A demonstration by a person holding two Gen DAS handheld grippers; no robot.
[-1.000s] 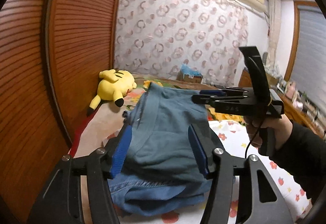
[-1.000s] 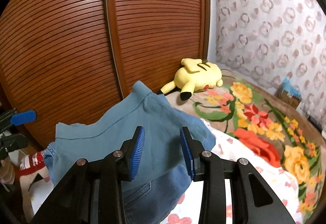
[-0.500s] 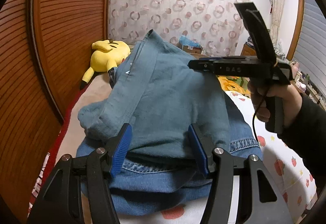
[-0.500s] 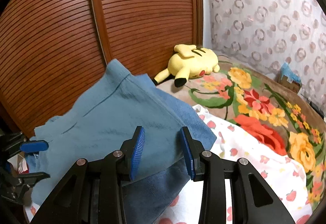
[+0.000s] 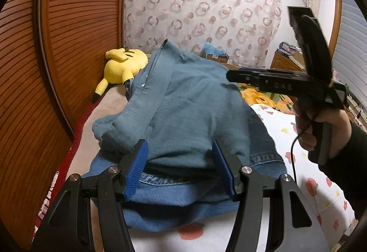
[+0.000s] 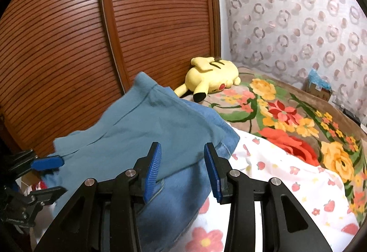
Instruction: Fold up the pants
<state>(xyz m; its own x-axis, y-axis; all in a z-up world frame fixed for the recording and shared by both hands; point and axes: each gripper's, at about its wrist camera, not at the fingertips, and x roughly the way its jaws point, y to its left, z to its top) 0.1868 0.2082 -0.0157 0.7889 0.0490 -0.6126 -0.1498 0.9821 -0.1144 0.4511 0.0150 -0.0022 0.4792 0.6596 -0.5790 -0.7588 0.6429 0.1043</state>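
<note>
A slatted wooden wardrobe door [image 5: 75,29] fills the left of the left wrist view, with a yellow plush toy [image 5: 123,66] lying at its foot on the bed. At centre, the blue pants [image 5: 183,109] sit bunched on the bed, a lighter teal fold heaped over darker denim, one hem corner sticking up toward the patterned curtain [image 5: 201,9]. The left gripper [image 5: 180,169] hovers at the near edge of the pile, its blue-padded fingers spread wide on either side of the cloth and clamping nothing. Further right, the right gripper [image 5: 231,75] is held level by the person's right hand [image 5: 321,128], its tip at the far right edge of the pants; from this angle it cannot be told how far its fingers are apart. In the right wrist view, the same door [image 6: 137,22] stands at left, the pants [image 6: 142,128] spread below it, and the right gripper [image 6: 182,169] shows its pads parted, empty, just above the denim's edge. To the right lie the plush toy [image 6: 215,75], a floral blanket [image 6: 298,119] and a white strawberry-print sheet [image 6: 286,178].
</note>
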